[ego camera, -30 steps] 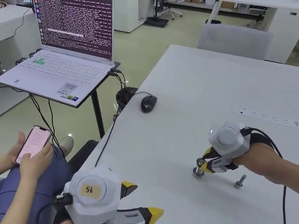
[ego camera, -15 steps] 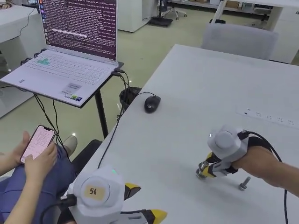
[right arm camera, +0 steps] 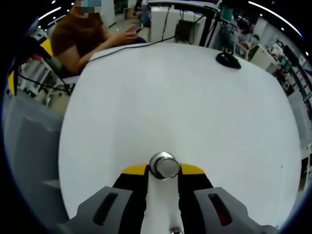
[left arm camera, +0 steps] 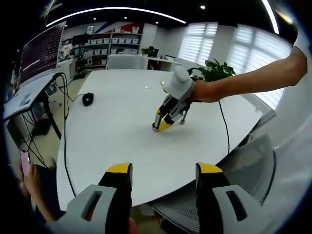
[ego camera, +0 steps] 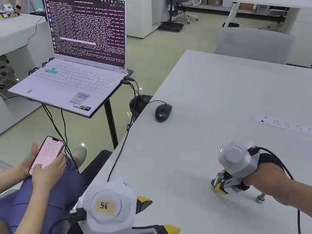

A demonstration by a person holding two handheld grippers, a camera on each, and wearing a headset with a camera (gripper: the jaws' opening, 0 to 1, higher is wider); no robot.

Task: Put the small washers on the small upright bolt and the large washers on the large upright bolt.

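While a person [ego camera: 44, 195] on the far left thumbs a phone [ego camera: 47, 153] below the open laptop [ego camera: 78, 73], the left gripper [left arm camera: 165, 169] hangs low at the near edge of the white table [ego camera: 204, 97]. Its own view settles the state: yellow-tipped jaws spread wide, nothing between them. Moving right, the mouse [ego camera: 163, 112] sits on the table, well apart from the work. Then comes the right gripper [left arm camera: 162, 123], tipped down onto the tabletop. The head view gives just a grey bit of metal at its tips, but the right gripper view has the close look. Both jaws are pressed against the sides of the large bolt [right arm camera: 164, 165], whose round shiny top sits right between the yellow tips. Whether washers are on it, I can't tell. The head view adds the small bolt [ego camera: 261, 197], standing on the table just right of that gripper, and the power strip [ego camera: 285, 125] farther back. Against a second ago the camera has swung. The right gripper stays clamped at the large bolt, with the small bolt still beside it and the left gripper still low and open.
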